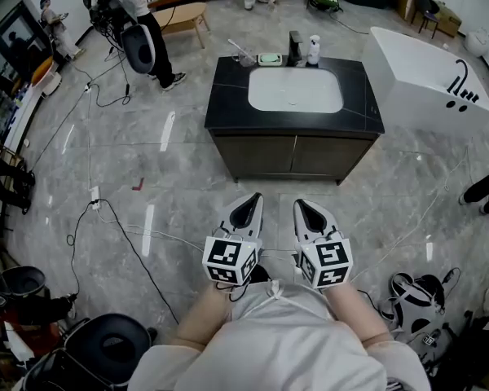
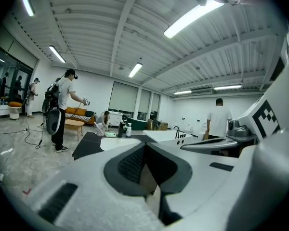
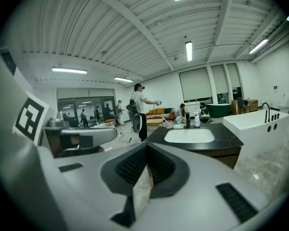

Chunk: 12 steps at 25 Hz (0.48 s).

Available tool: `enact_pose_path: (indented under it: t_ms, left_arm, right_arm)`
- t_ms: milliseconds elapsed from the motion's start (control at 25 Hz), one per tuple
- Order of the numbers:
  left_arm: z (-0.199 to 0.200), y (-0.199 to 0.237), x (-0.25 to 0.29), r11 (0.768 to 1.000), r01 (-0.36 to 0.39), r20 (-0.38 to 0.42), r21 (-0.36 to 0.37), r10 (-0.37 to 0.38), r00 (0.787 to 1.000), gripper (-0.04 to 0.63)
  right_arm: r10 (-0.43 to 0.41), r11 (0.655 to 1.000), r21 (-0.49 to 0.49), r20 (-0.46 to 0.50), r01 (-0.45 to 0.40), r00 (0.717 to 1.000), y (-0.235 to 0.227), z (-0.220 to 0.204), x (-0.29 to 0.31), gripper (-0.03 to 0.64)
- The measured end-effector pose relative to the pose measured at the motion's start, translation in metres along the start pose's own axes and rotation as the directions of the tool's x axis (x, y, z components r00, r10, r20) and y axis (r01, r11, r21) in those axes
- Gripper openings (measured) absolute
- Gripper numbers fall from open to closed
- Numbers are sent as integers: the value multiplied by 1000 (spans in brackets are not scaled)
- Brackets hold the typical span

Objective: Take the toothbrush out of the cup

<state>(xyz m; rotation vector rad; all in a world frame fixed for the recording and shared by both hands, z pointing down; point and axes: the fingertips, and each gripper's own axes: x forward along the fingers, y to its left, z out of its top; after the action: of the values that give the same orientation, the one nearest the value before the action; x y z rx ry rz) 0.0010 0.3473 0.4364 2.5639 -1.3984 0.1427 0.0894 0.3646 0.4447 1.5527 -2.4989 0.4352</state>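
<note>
Now | left tongs (image 1: 251, 205), right tongs (image 1: 302, 208) pressed together, empty | toothbrush (image 1: 235, 46), cup (image 1: 245, 57) barely discernible

Bright ceiling tubes (image 2: 192, 16) light evenly; floor (image 1: 106, 153) glares, edges warp.

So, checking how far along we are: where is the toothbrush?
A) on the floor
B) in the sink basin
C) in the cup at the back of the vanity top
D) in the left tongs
C: the toothbrush leans in the cup on the vanity top, while the left tongs and right tongs are shut, well short of it.
</note>
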Motion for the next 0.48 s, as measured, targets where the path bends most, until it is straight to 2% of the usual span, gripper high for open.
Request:
enact_pose_path:
  t_ms: [240,480]
  left_arm:
    - [-8,9,18,999,-10,-34,-36,9,999,18]
    - [-1,44,59,999,-1,-35,-48,0,999,18]
  right_arm:
    - [-8,1000,27,-42,9,999,-18,-10,13,26]
    - [-16,999,36,-69,18,998,-35,-9,58,26]
